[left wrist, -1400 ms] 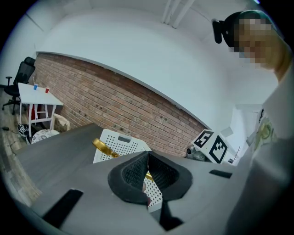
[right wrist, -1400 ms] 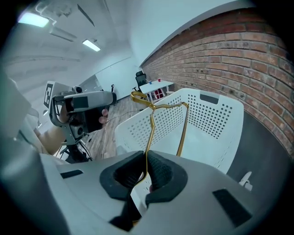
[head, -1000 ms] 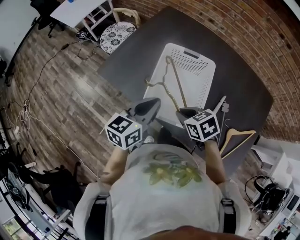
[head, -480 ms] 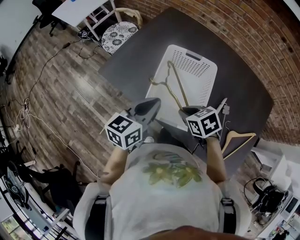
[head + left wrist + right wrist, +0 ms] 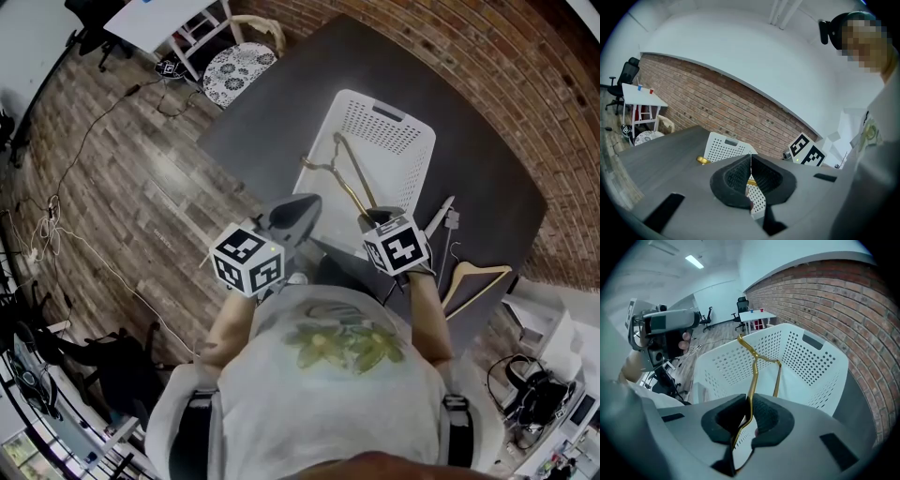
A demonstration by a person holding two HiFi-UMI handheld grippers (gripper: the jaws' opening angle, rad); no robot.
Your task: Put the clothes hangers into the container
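A gold metal hanger (image 5: 343, 173) (image 5: 753, 366) stands over the white perforated basket (image 5: 408, 155) (image 5: 811, 362), its hook pointing to the basket's left rim. My right gripper (image 5: 375, 217) (image 5: 749, 417) is shut on the hanger's lower end at the basket's near edge. My left gripper (image 5: 298, 208) (image 5: 750, 176) hangs beside the basket's near left corner, jaws shut with nothing between them. A wooden hanger (image 5: 476, 279) lies on the dark table (image 5: 281, 103) to the right of the basket, and a thin white hanger (image 5: 441, 214) lies next to it.
The dark table ends near my body and at the left, over a wood floor. A brick wall (image 5: 525, 75) runs behind the table. A round patterned chair (image 5: 232, 67) and a white table (image 5: 164, 19) stand at the far left.
My right gripper has moved left and slightly forward with the gold hanger, which now leans further over the basket. The left gripper has stayed put.
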